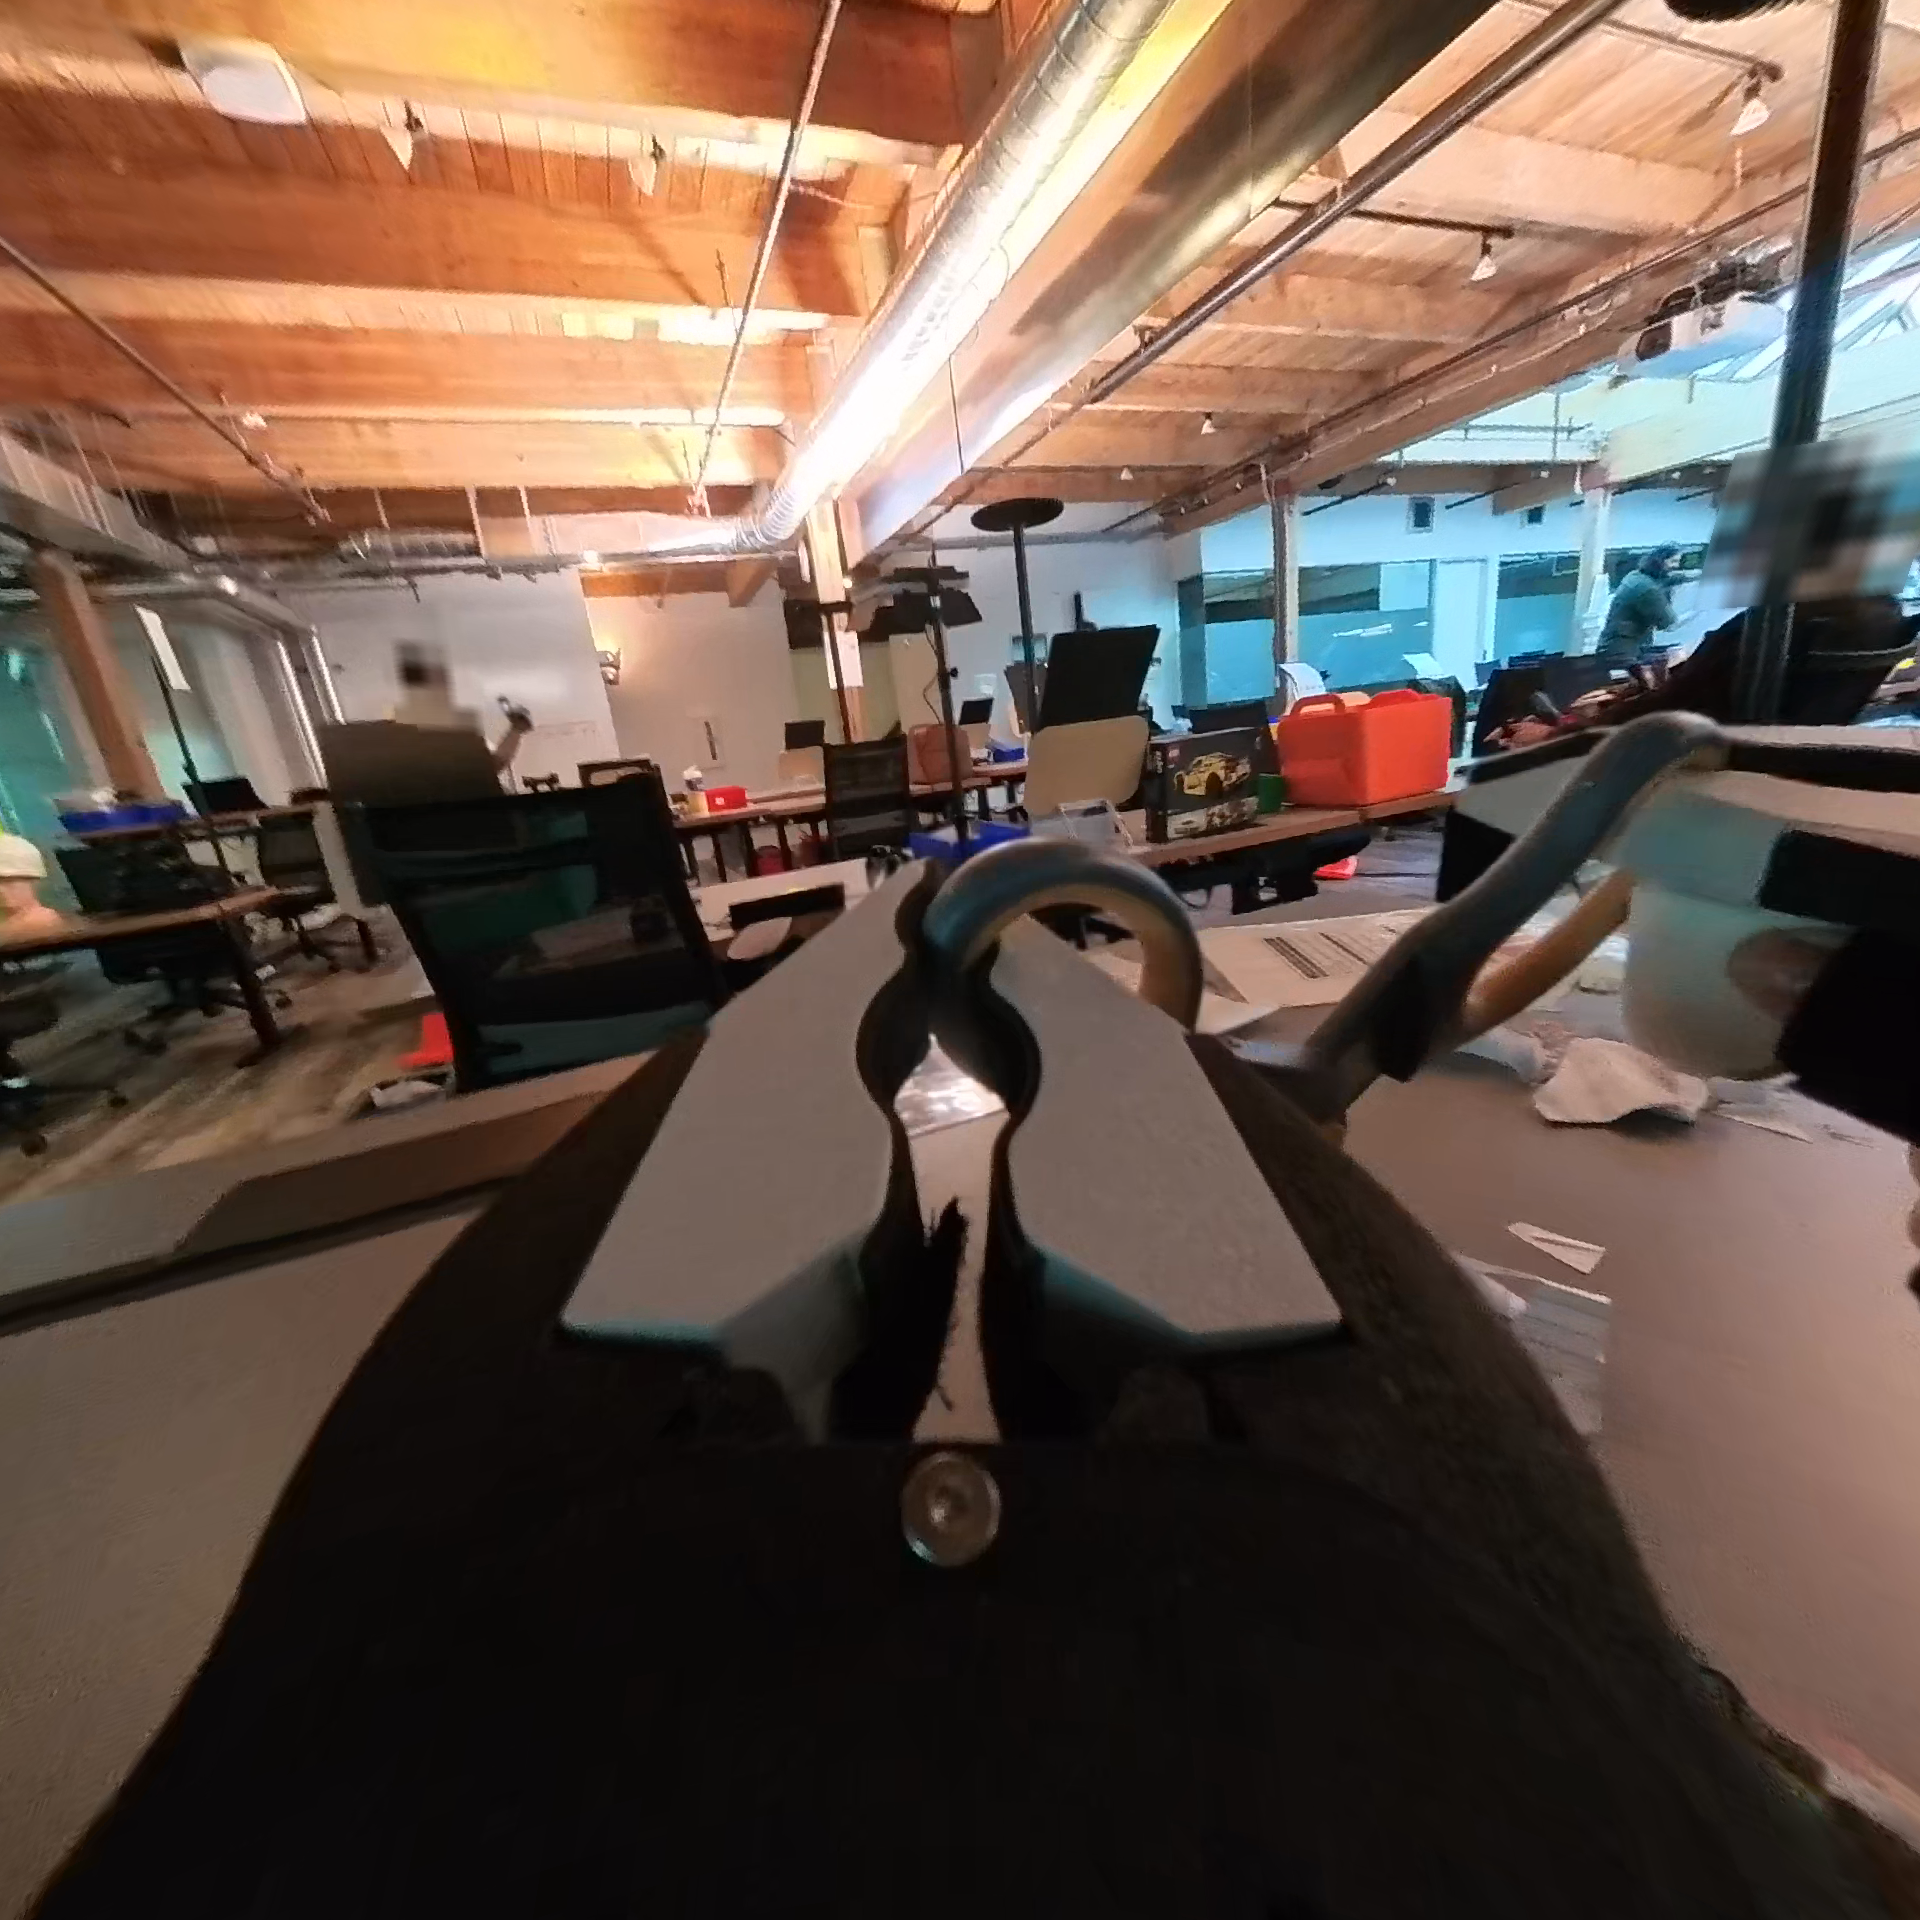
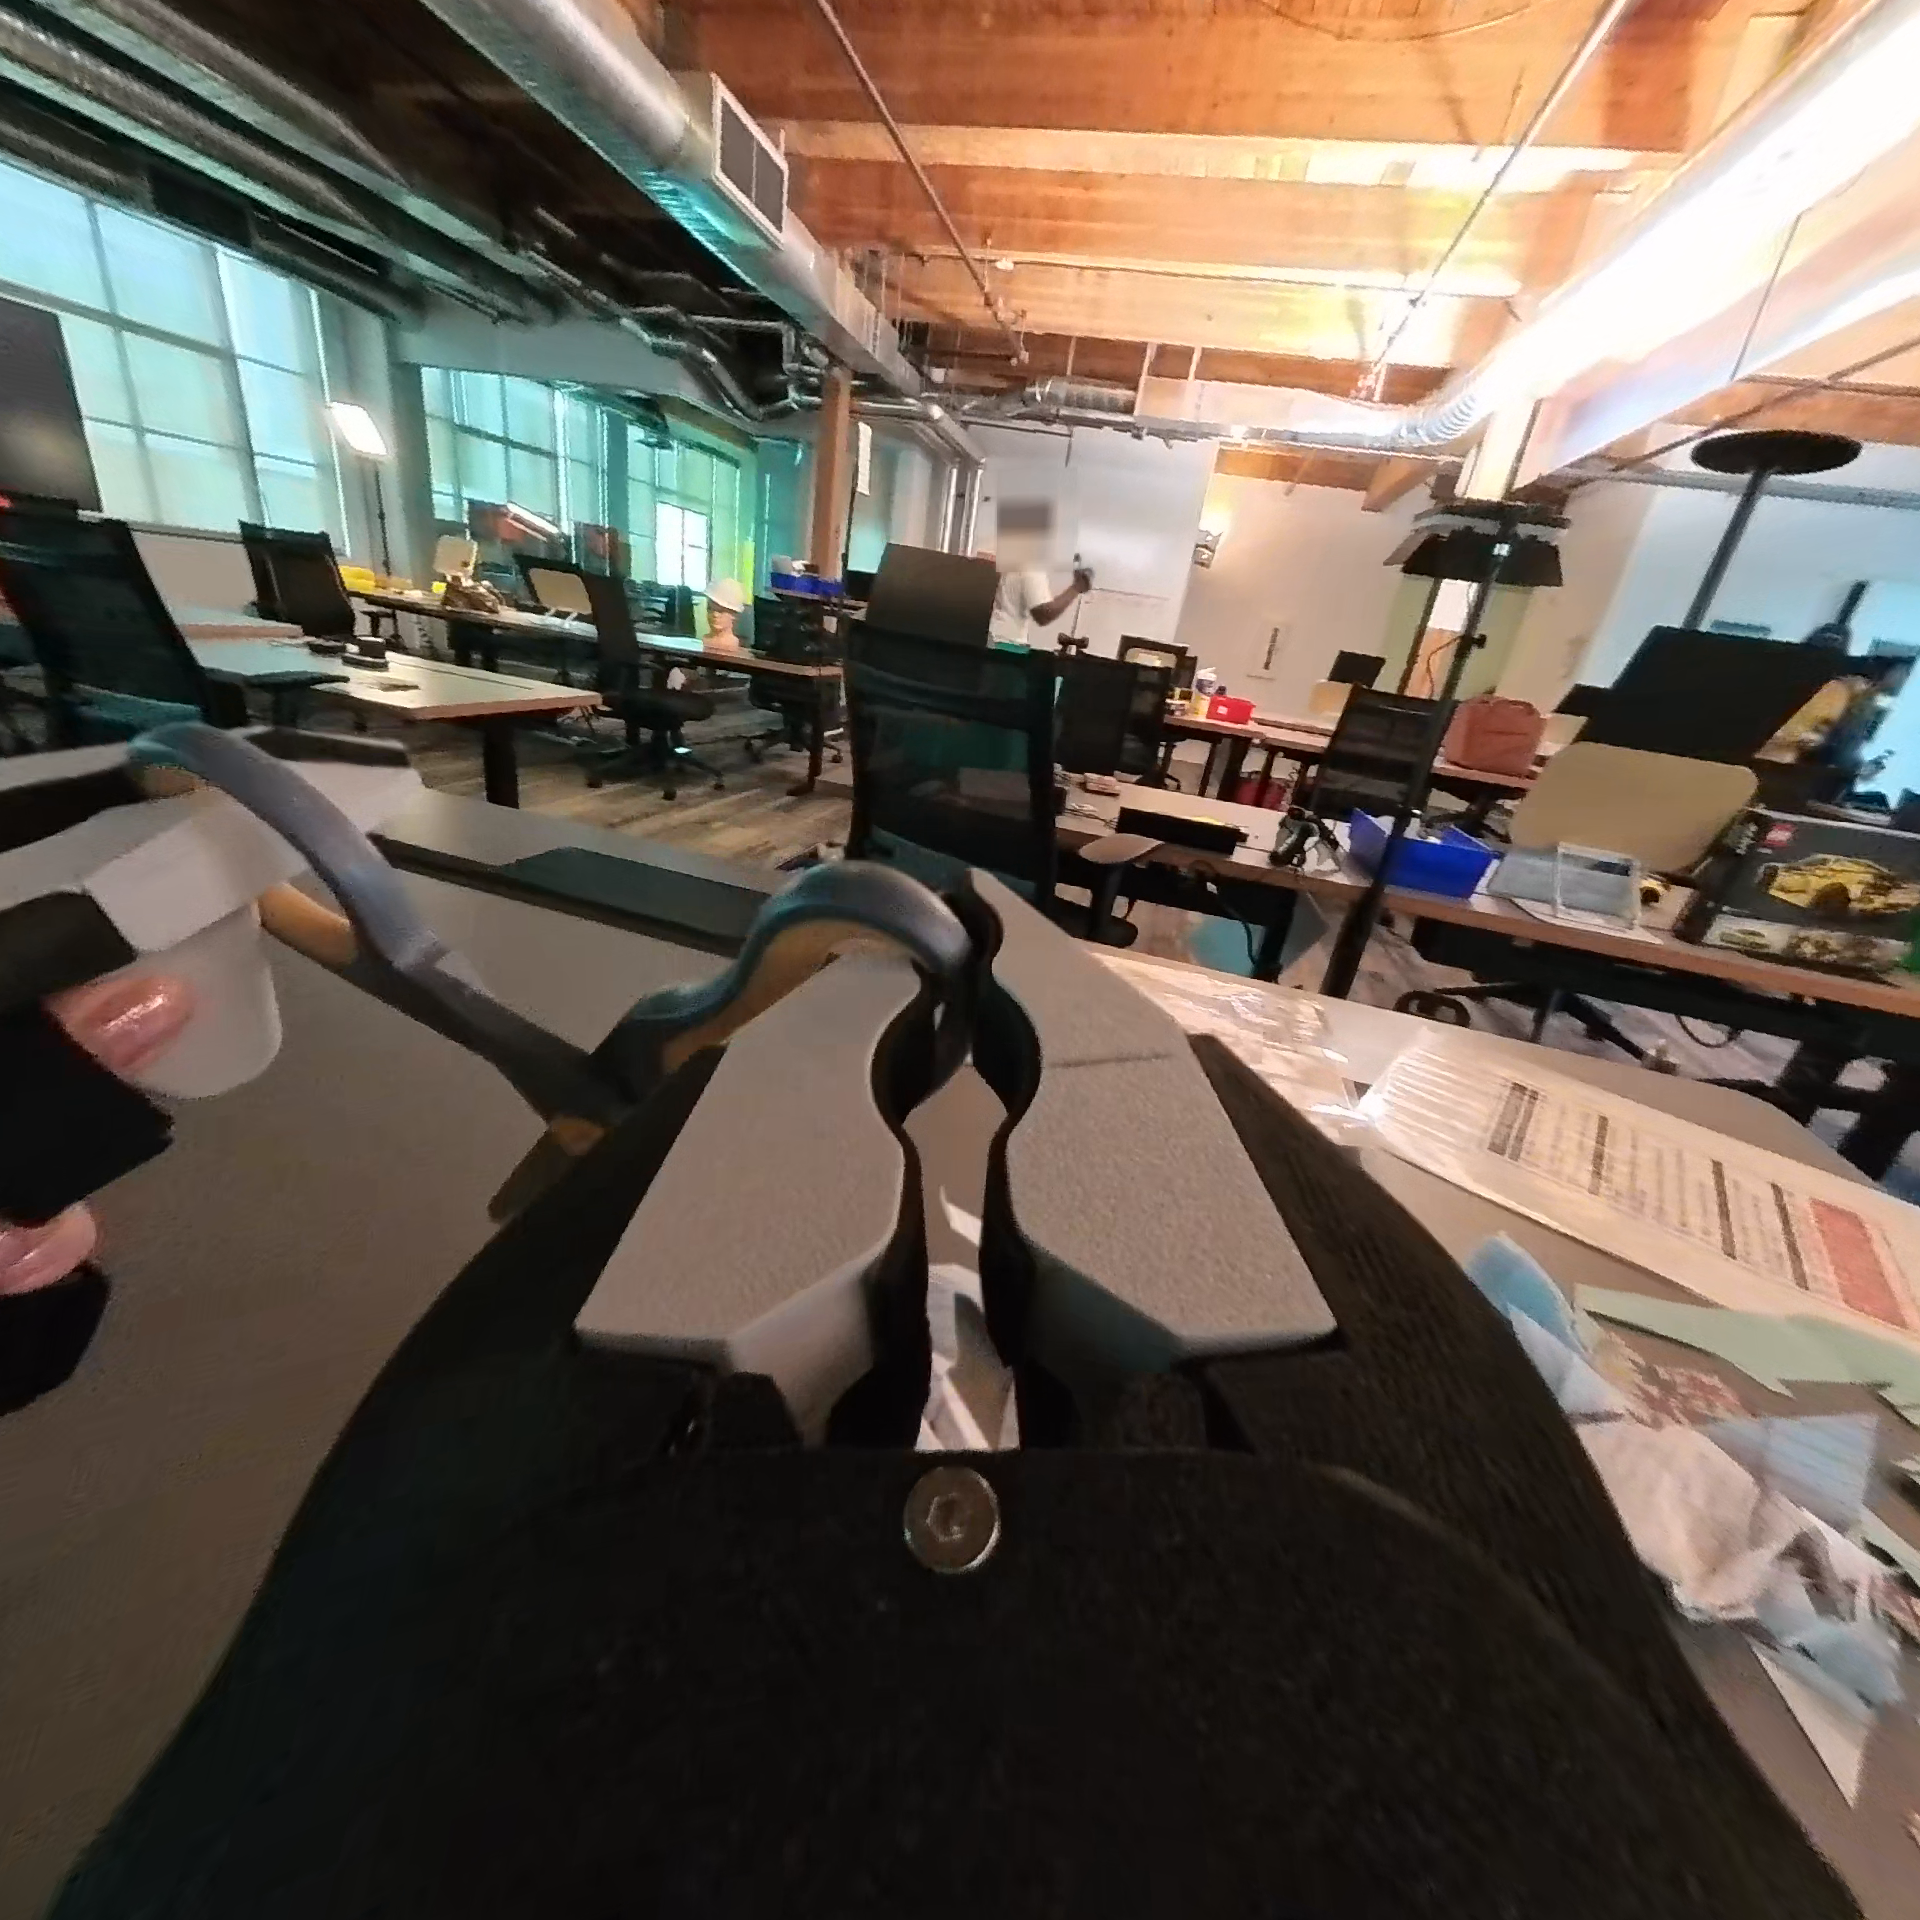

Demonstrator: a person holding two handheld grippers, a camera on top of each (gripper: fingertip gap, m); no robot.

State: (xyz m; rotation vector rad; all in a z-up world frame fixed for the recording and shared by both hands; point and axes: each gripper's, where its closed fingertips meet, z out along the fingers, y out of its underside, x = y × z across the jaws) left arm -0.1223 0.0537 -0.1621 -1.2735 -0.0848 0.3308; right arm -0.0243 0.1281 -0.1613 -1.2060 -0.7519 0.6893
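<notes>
I see a pair of scissors with grey-blue handles lined in yellow, held above the grey table point(image 1: 156, 1455) by both grippers. My left gripper point(image 1: 951, 935) is shut on one handle loop point(image 1: 1060, 914). The other handle point(image 1: 1538, 862) runs off right into the right gripper's fingers point(image 1: 1766, 821). In the right wrist view my right gripper point(image 2: 971, 925) is shut on its handle loop point(image 2: 862, 914). The second handle point(image 2: 312, 821) runs left into the left gripper point(image 2: 104, 831), gripped by a hand point(image 2: 125, 1018). The blades are mostly hidden behind the gripper bodies.
A printed sheet point(image 2: 1662, 1174) and several cut and crumpled paper scraps point(image 2: 1714, 1455) lie on the table to the right; a crumpled scrap point(image 1: 1621, 1081) also shows in the left wrist view. A black chair point(image 2: 945, 769) stands beyond the table's far edge.
</notes>
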